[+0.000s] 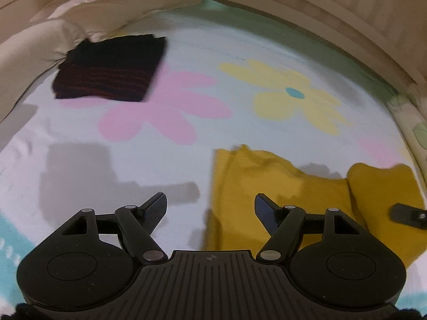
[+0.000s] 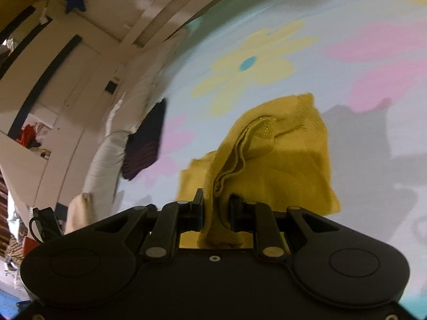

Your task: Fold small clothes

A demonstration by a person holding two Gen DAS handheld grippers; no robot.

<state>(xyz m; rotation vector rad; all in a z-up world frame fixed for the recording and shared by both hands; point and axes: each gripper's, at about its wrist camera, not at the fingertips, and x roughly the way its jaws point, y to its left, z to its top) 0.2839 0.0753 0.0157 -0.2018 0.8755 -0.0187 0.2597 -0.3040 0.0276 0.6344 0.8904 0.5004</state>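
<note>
Right tool [image 2: 216, 210] clamped on a bunched edge of the yellow garment [image 2: 283, 160], lifting it off the flowered bed sheet [image 2: 373, 173]. Left tool [image 1: 210, 208] spread wide, holding nothing (hovering beside the garment's left edge). Dark folded garment [image 1: 109, 72] lies near the bed's far left corner, against a beige pillow [image 1: 34, 37].

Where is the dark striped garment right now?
In the left wrist view the folded dark striped garment lies at the upper left of the flowered sheet, beside the beige pillow and touching the pink flower, well away from the yellow garment.
</note>
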